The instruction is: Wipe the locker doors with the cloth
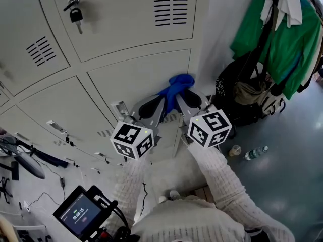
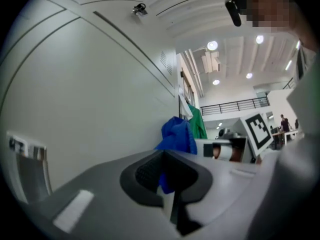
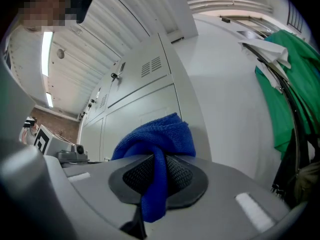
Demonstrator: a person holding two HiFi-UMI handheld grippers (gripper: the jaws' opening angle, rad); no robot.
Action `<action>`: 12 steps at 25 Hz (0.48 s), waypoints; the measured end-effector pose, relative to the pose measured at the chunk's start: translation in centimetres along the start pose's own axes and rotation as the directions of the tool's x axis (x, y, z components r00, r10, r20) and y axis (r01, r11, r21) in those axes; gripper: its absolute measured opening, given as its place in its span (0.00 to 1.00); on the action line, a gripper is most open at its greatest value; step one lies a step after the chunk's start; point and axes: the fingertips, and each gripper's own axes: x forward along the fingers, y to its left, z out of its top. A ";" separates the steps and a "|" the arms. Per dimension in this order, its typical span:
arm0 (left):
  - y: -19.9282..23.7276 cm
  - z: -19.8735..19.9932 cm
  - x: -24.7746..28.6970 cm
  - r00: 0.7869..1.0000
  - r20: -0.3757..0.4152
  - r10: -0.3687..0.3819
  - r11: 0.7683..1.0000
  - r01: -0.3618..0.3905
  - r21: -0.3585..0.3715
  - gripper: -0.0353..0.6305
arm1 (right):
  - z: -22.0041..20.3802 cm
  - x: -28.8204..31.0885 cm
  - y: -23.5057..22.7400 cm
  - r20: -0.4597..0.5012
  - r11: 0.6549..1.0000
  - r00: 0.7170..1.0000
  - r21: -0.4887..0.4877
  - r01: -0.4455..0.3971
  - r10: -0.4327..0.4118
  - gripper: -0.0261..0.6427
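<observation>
Pinched by both grippers at once: a crumpled bright blue microfibre cloth [image 1: 176, 87], bunched at the right edge of a pale grey metal locker door [image 1: 136, 74] in the lower row. Pressed to the door or just off it: cannot tell.

Left gripper [image 1: 160, 102]: fingers [image 2: 145, 173] closed on a thin blue fold of the cloth, the rest of the bundle rising beyond the tips, close beside the door's flat face.

Right gripper [image 1: 180, 97]: fingers [image 3: 182, 176] shut on a thicker twisted strand, with the bulk of the cloth heaped over the tips.

Side by side in the head view, tips near together, both grippers pointing up at the cloth, held out on arms in white knitted sleeves [image 1: 222, 180].

Above, on the upper door: a black-headed key [image 1: 75, 15] hanging from its lock, and a block of vent slots [image 1: 170, 11].

To the right: green garments [image 1: 272, 39] on a rack, a black bag [image 1: 237, 89] below them, a clear plastic bottle [image 1: 256, 153] lying on the grey floor.
</observation>
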 end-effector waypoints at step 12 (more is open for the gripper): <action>0.0 -10.1 -0.1 0.993 -0.122 -0.007 0.980 -0.017 -0.197 0.06 | -10.5 -0.9 -1.7 -0.198 0.994 0.980 0.098 0.042 -0.022 0.11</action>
